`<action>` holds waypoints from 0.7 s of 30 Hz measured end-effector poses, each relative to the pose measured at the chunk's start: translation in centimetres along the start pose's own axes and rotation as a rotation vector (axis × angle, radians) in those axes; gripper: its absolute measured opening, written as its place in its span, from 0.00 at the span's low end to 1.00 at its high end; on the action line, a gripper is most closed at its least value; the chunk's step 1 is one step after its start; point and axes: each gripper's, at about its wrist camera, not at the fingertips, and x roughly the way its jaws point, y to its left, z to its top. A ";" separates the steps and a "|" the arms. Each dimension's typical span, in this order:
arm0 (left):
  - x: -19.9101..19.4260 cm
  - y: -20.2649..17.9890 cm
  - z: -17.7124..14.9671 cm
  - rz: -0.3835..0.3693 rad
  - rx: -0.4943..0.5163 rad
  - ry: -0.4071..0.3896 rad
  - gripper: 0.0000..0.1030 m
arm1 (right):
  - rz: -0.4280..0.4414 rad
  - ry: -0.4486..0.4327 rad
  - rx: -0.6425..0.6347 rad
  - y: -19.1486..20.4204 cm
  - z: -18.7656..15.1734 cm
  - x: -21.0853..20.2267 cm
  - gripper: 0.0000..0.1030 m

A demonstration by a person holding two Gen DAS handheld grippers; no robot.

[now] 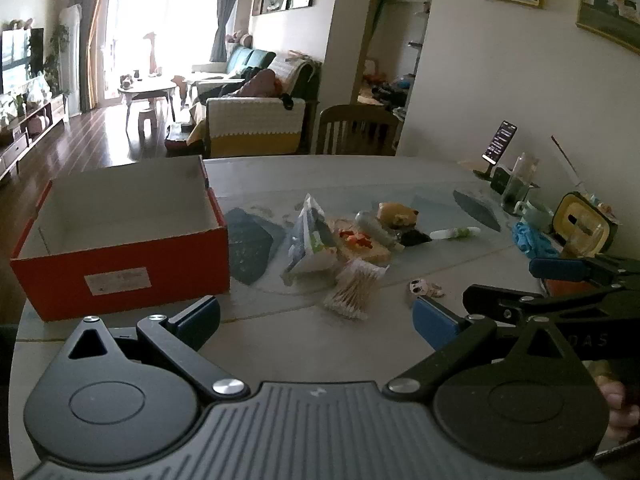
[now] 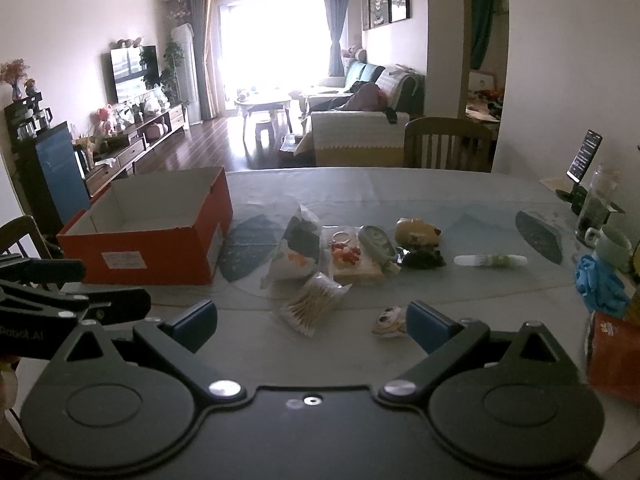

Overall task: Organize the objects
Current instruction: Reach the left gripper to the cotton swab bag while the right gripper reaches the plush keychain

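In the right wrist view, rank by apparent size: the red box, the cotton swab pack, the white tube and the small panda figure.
Largest to smallest as they look:
1. Red box
2. Cotton swab pack
3. White tube
4. Panda figure

The tube lies farther from the camera than the swabs, so that pair is less sure.

Both tools hover side by side, level, jaws spread wide and empty. The left tool shows blue pads. The right tool sits just beside it, with fingertips gripping behind.
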 end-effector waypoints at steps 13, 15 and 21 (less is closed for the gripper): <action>2.7 -2.3 1.1 0.022 -0.003 0.011 1.00 | 0.037 0.015 -0.025 -3.4 0.7 1.9 0.97; 3.5 -2.8 1.4 0.024 -0.005 0.019 1.00 | 0.043 0.018 -0.031 -4.3 0.9 2.5 0.97; 7.1 -4.3 2.2 0.030 -0.007 0.054 1.00 | 0.053 0.049 -0.071 -7.5 1.5 5.5 0.97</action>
